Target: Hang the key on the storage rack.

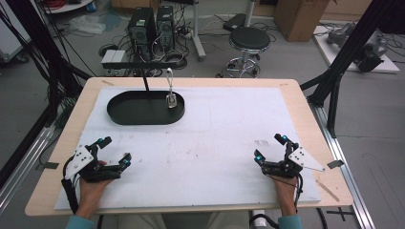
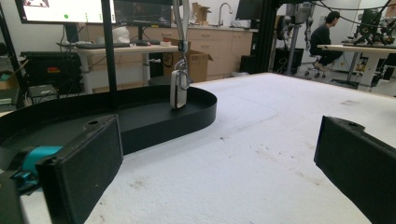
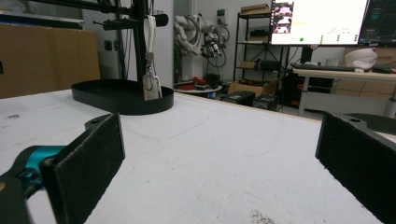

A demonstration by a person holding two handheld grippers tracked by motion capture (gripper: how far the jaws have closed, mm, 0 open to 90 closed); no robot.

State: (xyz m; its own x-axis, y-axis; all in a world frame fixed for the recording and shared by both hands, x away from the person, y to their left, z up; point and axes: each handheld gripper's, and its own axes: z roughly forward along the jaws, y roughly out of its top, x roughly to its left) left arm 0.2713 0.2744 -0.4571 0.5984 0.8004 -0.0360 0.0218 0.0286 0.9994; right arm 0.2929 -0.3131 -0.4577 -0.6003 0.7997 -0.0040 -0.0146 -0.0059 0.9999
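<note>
A high camera looks forward and down over the whole table from the person's edge. Each gripper camera sits low near that edge, facing across the surface. All three views share the black tray near the far left corner.

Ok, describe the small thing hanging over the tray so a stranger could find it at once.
On the white mat, find the black oval tray at the far left. A thin black stand rises from it. The tag, a small silvery slab on a pale strap, dangles at the tray's right end, the only light thing there.
</note>
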